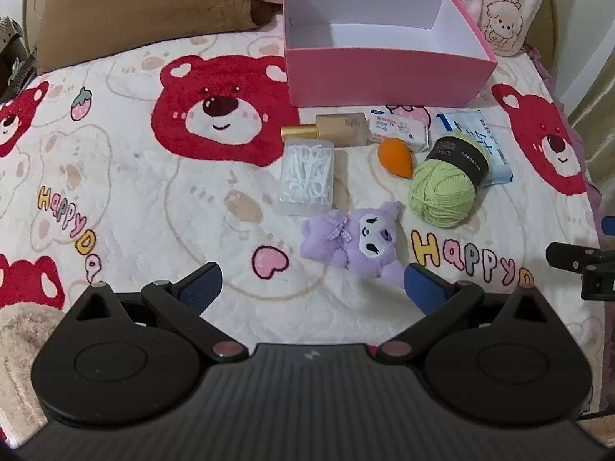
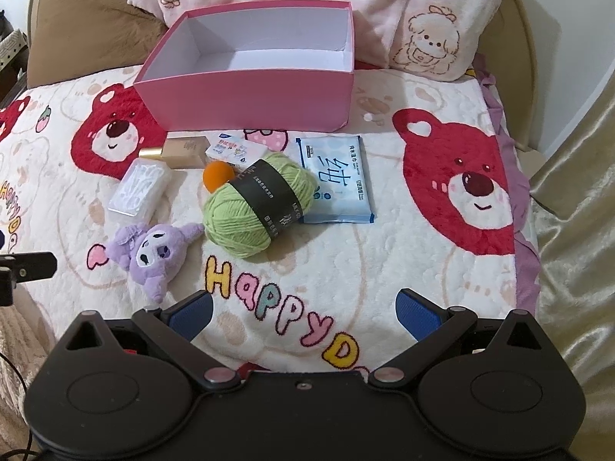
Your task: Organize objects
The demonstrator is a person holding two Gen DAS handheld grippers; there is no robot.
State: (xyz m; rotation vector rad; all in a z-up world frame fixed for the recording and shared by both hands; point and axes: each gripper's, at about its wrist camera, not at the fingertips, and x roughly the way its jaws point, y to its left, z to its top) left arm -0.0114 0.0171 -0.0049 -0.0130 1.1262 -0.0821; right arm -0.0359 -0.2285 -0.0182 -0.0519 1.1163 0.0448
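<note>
An open pink box [image 1: 384, 77] [image 2: 246, 96] with a white inside stands at the far side of the bed. In front of it lie a gold bottle [image 1: 338, 128] [image 2: 180, 151], a small white packet [image 1: 399, 130] [image 2: 234, 150], an orange sponge [image 1: 396, 157] [image 2: 217, 176], a clear case of floss picks [image 1: 307, 174] [image 2: 140, 188], a green yarn ball [image 1: 446, 188] [image 2: 253, 207], a blue wipes pack [image 1: 484, 142] [image 2: 338, 180] and a purple plush [image 1: 357, 242] [image 2: 153, 253]. My left gripper [image 1: 311, 288] is open, just short of the plush. My right gripper [image 2: 303, 311] is open and empty.
The bed carries a cream blanket [image 1: 153, 192] [image 2: 384, 269] with red bears. A brown pillow [image 1: 134, 7] and pink pillows [image 2: 423, 19] lie behind the box. The blanket's right edge [image 2: 526, 230] drops to a gold curtain. The other gripper's tip shows at each view's side [image 1: 576, 261] [image 2: 27, 265].
</note>
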